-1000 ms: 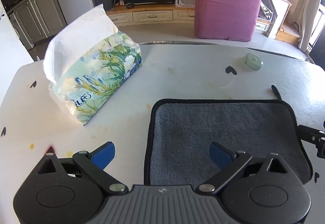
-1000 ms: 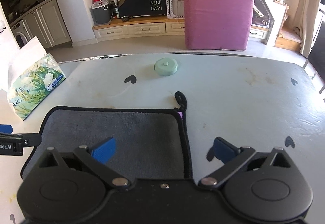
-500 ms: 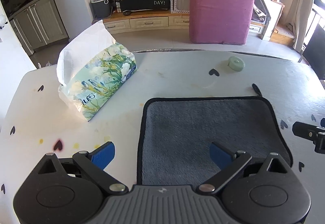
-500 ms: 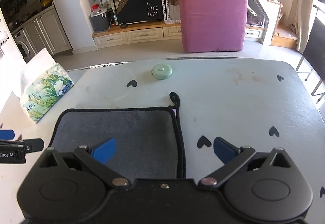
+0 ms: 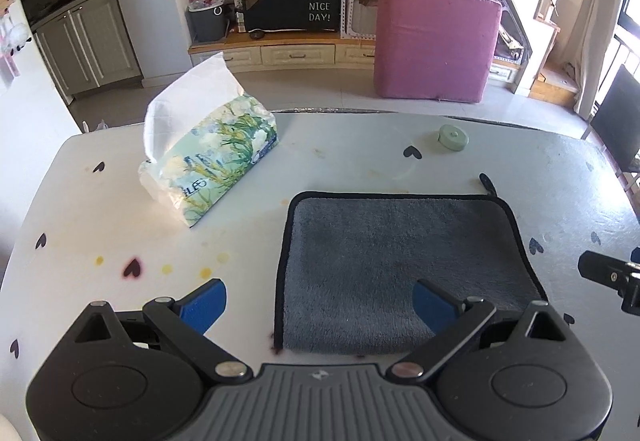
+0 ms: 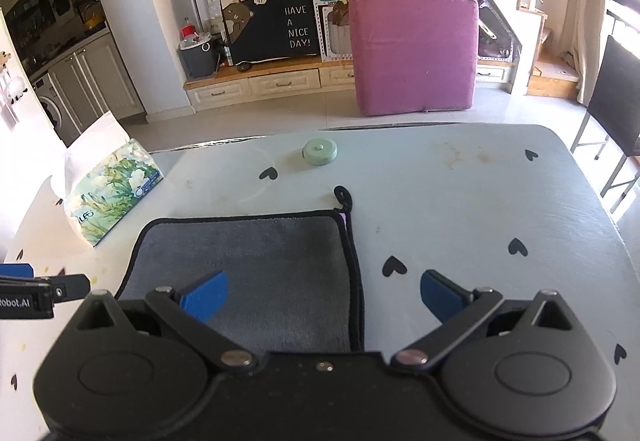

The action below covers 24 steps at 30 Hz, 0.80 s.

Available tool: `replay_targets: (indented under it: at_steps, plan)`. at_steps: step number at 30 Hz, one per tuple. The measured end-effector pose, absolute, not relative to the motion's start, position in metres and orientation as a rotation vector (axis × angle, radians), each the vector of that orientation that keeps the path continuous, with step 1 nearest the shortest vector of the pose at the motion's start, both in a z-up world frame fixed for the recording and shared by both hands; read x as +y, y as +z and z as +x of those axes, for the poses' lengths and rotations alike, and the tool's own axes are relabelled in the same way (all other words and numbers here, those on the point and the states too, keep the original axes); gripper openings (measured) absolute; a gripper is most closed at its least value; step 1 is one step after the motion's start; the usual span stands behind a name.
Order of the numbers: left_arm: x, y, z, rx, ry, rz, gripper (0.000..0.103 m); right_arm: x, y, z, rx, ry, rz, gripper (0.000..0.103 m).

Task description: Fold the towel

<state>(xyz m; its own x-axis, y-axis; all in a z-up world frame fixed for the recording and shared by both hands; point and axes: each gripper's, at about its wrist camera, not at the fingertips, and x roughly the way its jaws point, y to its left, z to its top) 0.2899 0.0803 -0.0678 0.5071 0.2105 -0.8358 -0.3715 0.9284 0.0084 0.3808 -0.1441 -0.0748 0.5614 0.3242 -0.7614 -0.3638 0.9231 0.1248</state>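
Observation:
A grey towel with black trim lies flat in a folded rectangle on the white table; it also shows in the right wrist view. Its hanging loop sticks out at the far right corner. My left gripper is open and empty, raised above the towel's near left corner. My right gripper is open and empty, raised above the towel's near right edge. Neither touches the towel.
A floral tissue pack stands at the far left of the table. A small green round case lies near the far edge. A pink cushion and a dark chair stand beyond the table.
Both grippers have pulled back and up from the towel, so more of the table shows. The towel has not moved. Both jaws stay open.

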Motion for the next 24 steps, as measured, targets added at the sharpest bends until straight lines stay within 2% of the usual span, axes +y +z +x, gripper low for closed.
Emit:
replay_targets:
  at_steps: [24]
  plan:
    - [0.046, -0.014, 0.210, 0.912, 0.290, -0.142, 0.099, -0.162, -0.023, 0.297, 0.828, 0.475, -0.025, 0.102]
